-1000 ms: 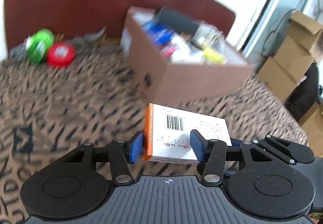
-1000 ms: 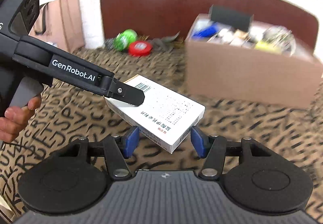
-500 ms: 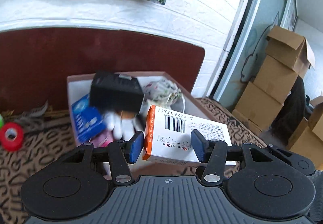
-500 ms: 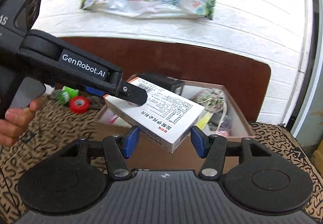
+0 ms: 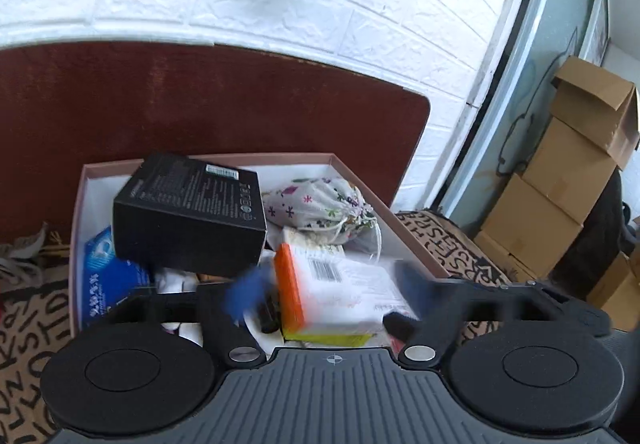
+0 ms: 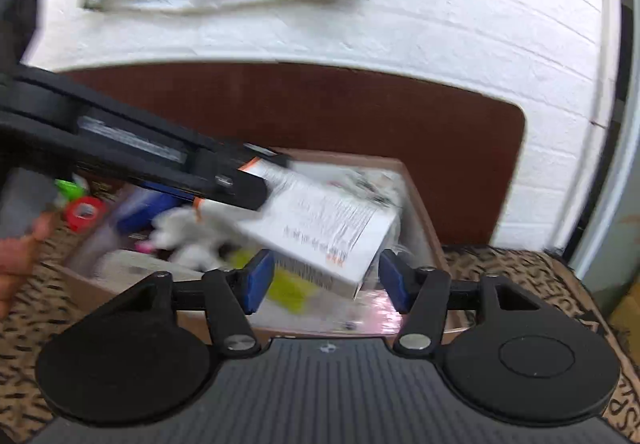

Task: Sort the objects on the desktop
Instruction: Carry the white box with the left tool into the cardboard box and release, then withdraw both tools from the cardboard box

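- A white cardboard medicine carton with an orange end panel and a barcode [image 5: 340,292] hangs over the open pinkish-brown cardboard box [image 5: 360,174], caught between both sets of tongs above the box's near right corner.
- The left tongs [image 5: 326,294] are opening: the blue pads [image 5: 244,296] are smeared with motion and stand clear of the carton's sides, so the carton lies between them but looks unpressed, a release over the box by the look of it.
- The right tongs [image 6: 326,280] are opening too; in the right wrist view the carton's lower corner dips between the blue pads with a gap on either side, tilted down toward the box contents.
- Seen from the right wrist, the black arm of the left tool reaches across from the left edge, a hand [image 6: 18,252] on its grip.
- The box is already crowded: a black rectangular carton [image 5: 188,212] lies tilted on top at the far left, a floral drawstring cloth pouch [image 5: 320,210] sits at the far right, and a blue packet [image 5: 108,276] rests along the left wall; the free spot seems to be the near right.
- The box stands on a cloth printed with black letters [image 5: 28,328], and a red tape roll [image 6: 84,212] waits on it beyond the box's left side, unsorted.
- Judged from this, the carton's placing is nearly done.
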Demonstrator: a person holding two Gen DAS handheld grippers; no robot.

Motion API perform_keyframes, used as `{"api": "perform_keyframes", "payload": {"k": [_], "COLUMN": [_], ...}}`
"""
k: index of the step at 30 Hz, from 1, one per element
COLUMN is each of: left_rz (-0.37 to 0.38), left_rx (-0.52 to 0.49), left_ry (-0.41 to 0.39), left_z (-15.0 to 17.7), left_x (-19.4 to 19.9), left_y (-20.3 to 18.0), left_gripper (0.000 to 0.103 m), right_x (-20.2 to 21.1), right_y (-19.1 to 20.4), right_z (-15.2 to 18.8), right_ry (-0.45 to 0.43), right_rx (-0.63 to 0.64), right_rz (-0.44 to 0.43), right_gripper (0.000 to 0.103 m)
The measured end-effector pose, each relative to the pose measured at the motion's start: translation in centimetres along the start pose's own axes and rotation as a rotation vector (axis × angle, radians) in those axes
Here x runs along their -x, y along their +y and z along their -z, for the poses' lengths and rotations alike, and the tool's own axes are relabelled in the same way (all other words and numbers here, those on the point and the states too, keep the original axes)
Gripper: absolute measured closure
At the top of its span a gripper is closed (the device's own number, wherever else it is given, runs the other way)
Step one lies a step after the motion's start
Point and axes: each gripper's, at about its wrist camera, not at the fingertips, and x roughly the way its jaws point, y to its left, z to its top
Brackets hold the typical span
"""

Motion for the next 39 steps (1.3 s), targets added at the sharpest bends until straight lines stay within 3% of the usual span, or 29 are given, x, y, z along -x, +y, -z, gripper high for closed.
{"api": "perform_keyframes", "payload": {"k": [3,9,15,21,28,39], "left_rz": [-0.008,-0.039,-0.075,-0.22,-0.31,-0.337], "left_rx": [-0.018,-0.011,-0.024,-0.081,-0.035,-0.053], "left_ry": [-0.04,-0.032,-0.018,-0.089,-0.043,-0.022], "left_z": [0.7,2.6,4.9,7.3,9.2,11.3], "left_x": [1.2,3.1,5.8,9.9,12.6,15.8], "left_y": [0.4,0.6,-0.2,-2.2,-2.7,-4.4], "left_gripper": [0.0,0.0,0.0,0.0,0.0,0.0], "right_x": [-0.6,1.8,4.1,6.8,10.2,14.7], "right_y": [-1.1,-0.9,-0.2,1.2,2.3,3.8], "right_z": [0.6,2.5,3.0,3.3,4.0,5.5], "right_ry": [0.015,-0.045,-0.013,0.04,0.077,0.089], "right_rx": [-0.056,-0.127,-0.186,-0.163,-0.14,-0.128], "right_rz": [0.038,0.073,0.058,0.041,0.045,0.062], "right_gripper": [0.032,0.001,0.001,0.0,0.0,0.0]}}
